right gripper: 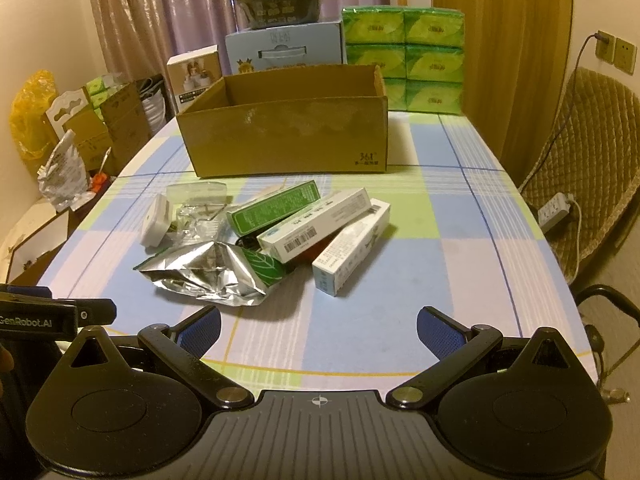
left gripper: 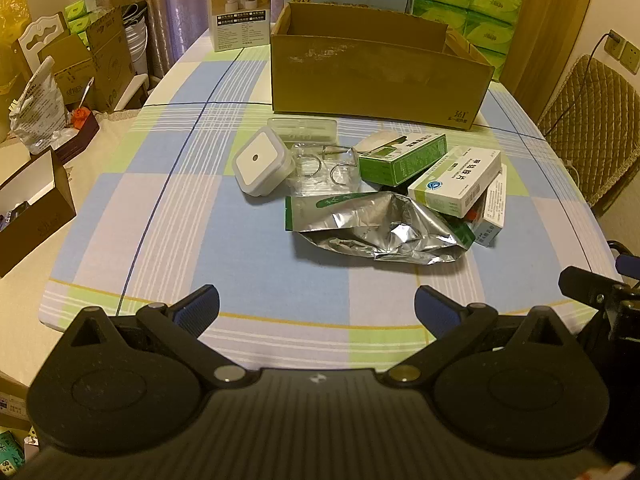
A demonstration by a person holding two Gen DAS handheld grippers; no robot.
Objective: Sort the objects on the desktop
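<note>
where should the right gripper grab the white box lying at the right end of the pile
Grip the white box across its narrow width near the free near end, coming down from above with the right gripper. It lies long and slim, its far end against the other white box; the near end juts clear onto the tablecloth, leaving both long sides open.

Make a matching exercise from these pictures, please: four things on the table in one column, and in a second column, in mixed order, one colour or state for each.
Things:
1. cardboard box
2. foil pouch
3. left gripper
4. tissue packs

Colour or state:
A. crumpled, silver
B. green, stacked behind the box
C. brown, open at the top
D. open, holding nothing

Pairs: 1-C, 2-A, 3-D, 4-B
</note>
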